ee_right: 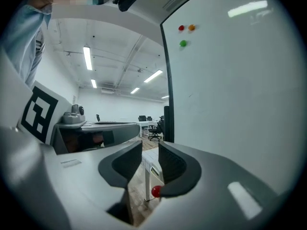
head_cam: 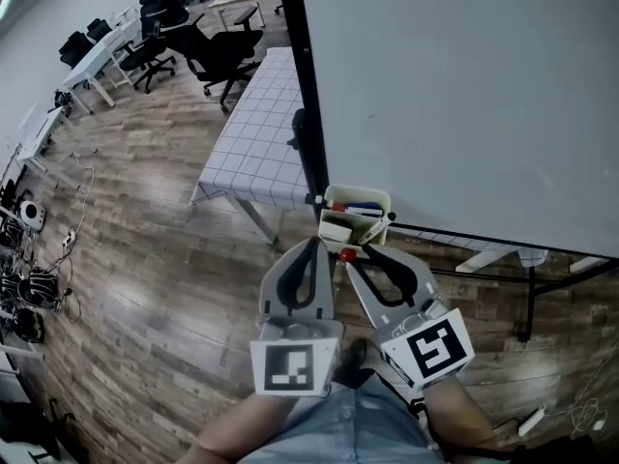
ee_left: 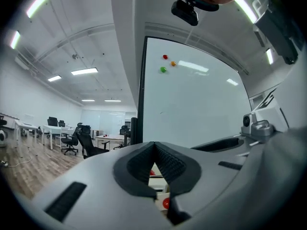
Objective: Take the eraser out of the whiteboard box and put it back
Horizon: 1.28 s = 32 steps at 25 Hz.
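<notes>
The cream whiteboard box [head_cam: 356, 217] hangs at the lower left corner of the whiteboard [head_cam: 464, 95]. A blue-topped item [head_cam: 364, 208] and marker ends show inside; I cannot tell which is the eraser. My left gripper [head_cam: 314, 246] sits just below the box with its tips together and nothing held, as the left gripper view [ee_left: 154, 145] also shows. My right gripper [head_cam: 354, 259] is beside it, under the box's front. Its jaws stand a narrow gap apart with nothing between them [ee_right: 150, 150]. A small red knob [ee_right: 156, 191] sits at its tip.
A table with a checked cloth [head_cam: 256, 133] stands left of the board, with black office chairs [head_cam: 218, 56] beyond. The board's black stand bar [head_cam: 503, 254] runs low on the right. Cables and gear [head_cam: 29, 293] lie on the wood floor far left. Coloured magnets [ee_left: 165, 63] dot the board.
</notes>
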Motion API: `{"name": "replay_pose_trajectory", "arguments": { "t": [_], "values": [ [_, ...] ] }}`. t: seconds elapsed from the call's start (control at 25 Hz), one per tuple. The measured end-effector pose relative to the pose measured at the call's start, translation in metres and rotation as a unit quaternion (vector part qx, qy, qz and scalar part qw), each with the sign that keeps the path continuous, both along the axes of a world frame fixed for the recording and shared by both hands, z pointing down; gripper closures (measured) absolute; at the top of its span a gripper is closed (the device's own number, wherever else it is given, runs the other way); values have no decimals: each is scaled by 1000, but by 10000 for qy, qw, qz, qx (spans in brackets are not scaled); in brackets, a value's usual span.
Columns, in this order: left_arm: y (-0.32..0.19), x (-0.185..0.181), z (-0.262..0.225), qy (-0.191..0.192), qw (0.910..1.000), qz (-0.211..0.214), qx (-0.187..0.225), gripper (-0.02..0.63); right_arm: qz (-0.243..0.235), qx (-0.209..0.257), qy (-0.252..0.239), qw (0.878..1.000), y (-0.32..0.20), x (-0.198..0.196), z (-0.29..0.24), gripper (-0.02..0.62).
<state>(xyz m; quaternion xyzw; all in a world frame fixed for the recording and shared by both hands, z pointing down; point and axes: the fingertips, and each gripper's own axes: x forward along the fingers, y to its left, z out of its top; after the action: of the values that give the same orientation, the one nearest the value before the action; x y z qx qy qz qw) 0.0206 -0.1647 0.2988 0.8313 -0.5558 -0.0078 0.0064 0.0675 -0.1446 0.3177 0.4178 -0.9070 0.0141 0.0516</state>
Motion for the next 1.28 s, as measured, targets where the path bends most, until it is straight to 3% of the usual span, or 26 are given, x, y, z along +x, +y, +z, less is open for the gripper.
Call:
{"name": "replay_pose_trajectory", "arguments": {
  "t": [0.2,0.36,0.68,0.96,1.16,1.28],
  "values": [
    [-38,-17,5,93,9996,-252,-30,601,-330,-108,448,9984,-36,-21,17,429],
    [-53,-26,20,155,9991,-369,-148,601,-411,-169,820,9956,-51,-28,34,411],
    [-82,-42,35,178,9985,-345,-392,601,-398,-788,1511,9846,-76,-37,74,411],
    [-99,-31,33,168,9986,-130,-489,601,-185,-876,1912,9775,-94,-26,77,437],
    [-85,-38,40,135,9987,-41,-497,601,-89,-920,1795,9794,-87,-33,84,467],
    [-79,-39,34,55,9990,-38,-438,601,10,-695,1656,9837,-84,-32,69,471]
  ]
}}
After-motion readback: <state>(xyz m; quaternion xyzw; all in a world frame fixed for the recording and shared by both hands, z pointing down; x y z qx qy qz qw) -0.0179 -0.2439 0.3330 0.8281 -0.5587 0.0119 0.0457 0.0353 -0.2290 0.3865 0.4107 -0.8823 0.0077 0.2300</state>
